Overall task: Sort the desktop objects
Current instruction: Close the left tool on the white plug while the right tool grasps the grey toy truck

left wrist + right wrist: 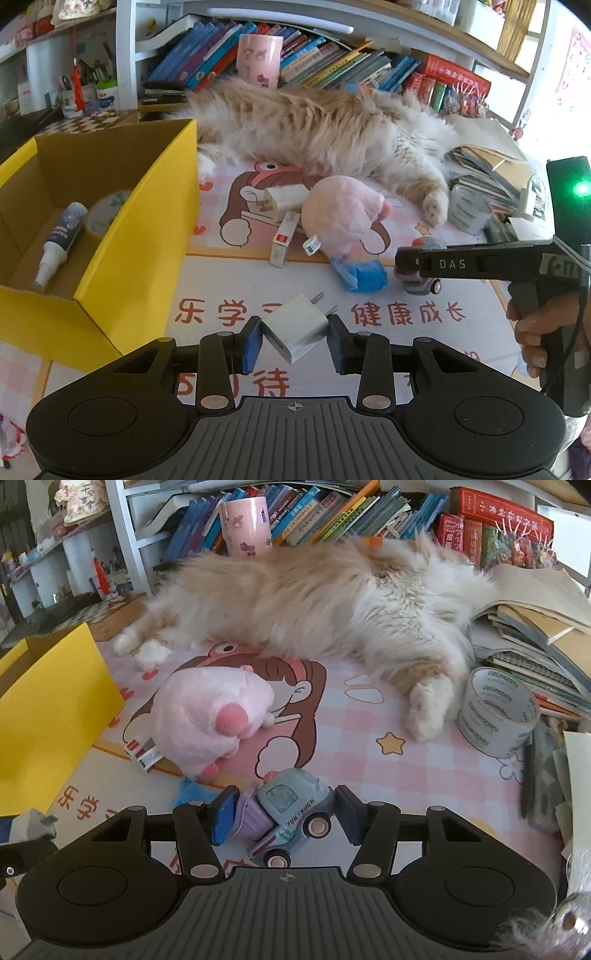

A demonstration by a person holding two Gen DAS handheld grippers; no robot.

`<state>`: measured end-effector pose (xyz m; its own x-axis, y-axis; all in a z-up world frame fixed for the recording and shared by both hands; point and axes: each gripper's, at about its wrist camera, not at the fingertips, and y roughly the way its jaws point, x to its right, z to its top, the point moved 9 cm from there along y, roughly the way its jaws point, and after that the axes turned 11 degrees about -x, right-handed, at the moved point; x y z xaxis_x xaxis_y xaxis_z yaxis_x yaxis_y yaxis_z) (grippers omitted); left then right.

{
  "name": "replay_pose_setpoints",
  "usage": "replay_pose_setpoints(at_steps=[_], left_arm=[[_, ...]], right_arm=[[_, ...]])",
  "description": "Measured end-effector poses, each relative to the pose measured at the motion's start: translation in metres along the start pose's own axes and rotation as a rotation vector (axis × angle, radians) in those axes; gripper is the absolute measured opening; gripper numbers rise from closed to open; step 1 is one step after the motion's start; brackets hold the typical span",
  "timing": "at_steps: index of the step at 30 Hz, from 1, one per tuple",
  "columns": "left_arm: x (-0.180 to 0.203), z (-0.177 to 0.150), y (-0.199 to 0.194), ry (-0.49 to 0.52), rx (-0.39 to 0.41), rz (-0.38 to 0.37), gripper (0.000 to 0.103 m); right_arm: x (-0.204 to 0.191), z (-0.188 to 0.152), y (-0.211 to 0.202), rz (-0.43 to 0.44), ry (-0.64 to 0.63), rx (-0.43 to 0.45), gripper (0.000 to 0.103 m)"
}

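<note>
The left tool is clamped on a small white plastic plug-in charger, gripped by its corners at a slant with the metal prongs pointing up and to the right; it hangs clear of the counter, near the right wall of the open yellow cardboard box on the left. That box already holds a white spray bottle with a dark label and a roll of tape.

The right tool has its blue pads drawn in around a pale blue and lilac toy truck that rests on the counter's pink printed mat. The left pad looks pressed against the lilac tipper; whether the right pad touches the cab I cannot tell.

Risks, as I judge them:
- The charger is held diagonally on its edges, so a jolt on the way to the box could twist it out of the pads.
- The truck has wheels and a rounded cab; a grip on only the tipper end could let it roll or pivot away when lifted.
- A fluffy ginger and white cat lies stretched across the far side of the counter, one hind paw near a grey roll of printed tape on the right. If it stirs, it could knock things about.
- A pink plush toy sits just beyond the truck and could snag a rising tool.
</note>
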<state>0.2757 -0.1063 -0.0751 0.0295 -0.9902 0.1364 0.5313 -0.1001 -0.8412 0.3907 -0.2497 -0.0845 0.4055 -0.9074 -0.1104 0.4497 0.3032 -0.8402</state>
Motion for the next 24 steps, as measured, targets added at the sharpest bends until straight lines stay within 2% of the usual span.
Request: replay_pose_setpoints(at_steps=[7, 8, 9, 10, 24], left_arm=[[0.002, -0.008, -0.004, 0.001, -0.004, 0.001, 0.036], [0.001, -0.008, -0.005, 0.001, -0.002, 0.003, 0.036], [0.001, -0.008, -0.006, 0.002, 0.001, 0.005, 0.036], [0.001, -0.007, -0.007, 0.002, 0.004, 0.007, 0.036], [-0.002, 0.005, -0.019, 0.019, 0.047, 0.009, 0.036]], right_arm=[[0.006, -0.016, 0.007, 0.022, 0.058, -0.031, 0.054], [0.006, -0.017, 0.008, 0.032, 0.066, -0.032, 0.05], [0.005, -0.017, 0.008, 0.043, 0.073, -0.03, 0.041], [0.004, -0.017, 0.008, 0.055, 0.075, -0.027, 0.04], [0.01, -0.015, -0.008, 0.025, 0.097, 0.011, 0.039]])
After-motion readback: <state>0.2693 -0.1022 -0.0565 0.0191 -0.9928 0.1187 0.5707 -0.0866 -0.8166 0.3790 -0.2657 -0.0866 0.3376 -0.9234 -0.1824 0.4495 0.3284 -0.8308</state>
